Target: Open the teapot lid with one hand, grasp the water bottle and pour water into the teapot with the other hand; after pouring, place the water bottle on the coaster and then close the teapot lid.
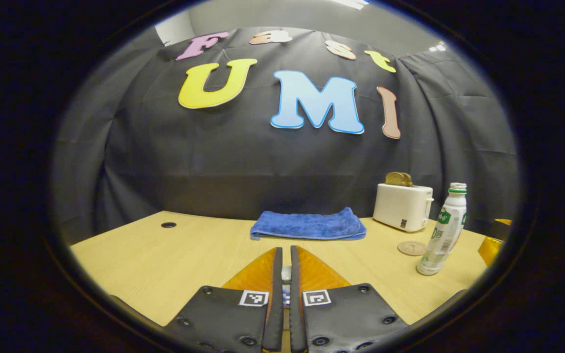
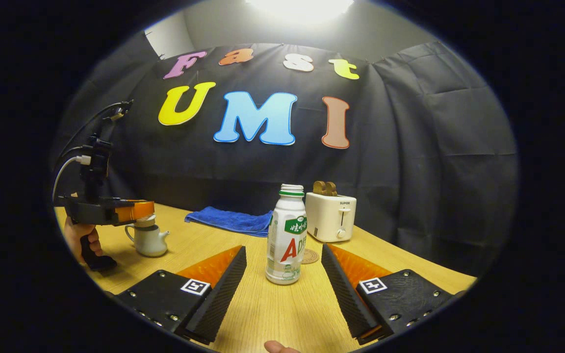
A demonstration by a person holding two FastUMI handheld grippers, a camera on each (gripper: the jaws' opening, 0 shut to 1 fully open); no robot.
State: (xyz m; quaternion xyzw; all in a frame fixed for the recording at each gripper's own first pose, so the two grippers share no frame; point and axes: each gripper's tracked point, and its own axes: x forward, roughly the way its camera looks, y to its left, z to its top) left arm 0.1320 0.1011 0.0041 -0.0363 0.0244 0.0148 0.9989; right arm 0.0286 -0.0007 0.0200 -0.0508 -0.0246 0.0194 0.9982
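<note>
Left gripper: my fingers are drawn in narrow, nearly together, with a small pale thing pinched in the slit between them. That's the teapot lid knob, as far as I can tell; only a sliver of it shows in the left gripper view. In the right gripper view I see the same left gripper off to the left, a hand on its grip, its tip sitting right on top of the teapot, at the lid. Lid looks seated on the pot; can't tell if it's lifted at all.

Right gripper: fingers spread wide, holding nothing. The water bottle stands upright on the table between the two fingers, a clear gap on each side, no contact. Cap is off, neck open. A little liquid shows at the bottom of the bottle.

Coaster lies flat just behind the bottle, to its right, partly hidden by it. In the left gripper view the coaster sits just left of the water bottle, bare.

White toaster with bread in the slots stands behind the coaster. Folded blue towel lies at the table's back edge, between teapot and toaster.
</note>
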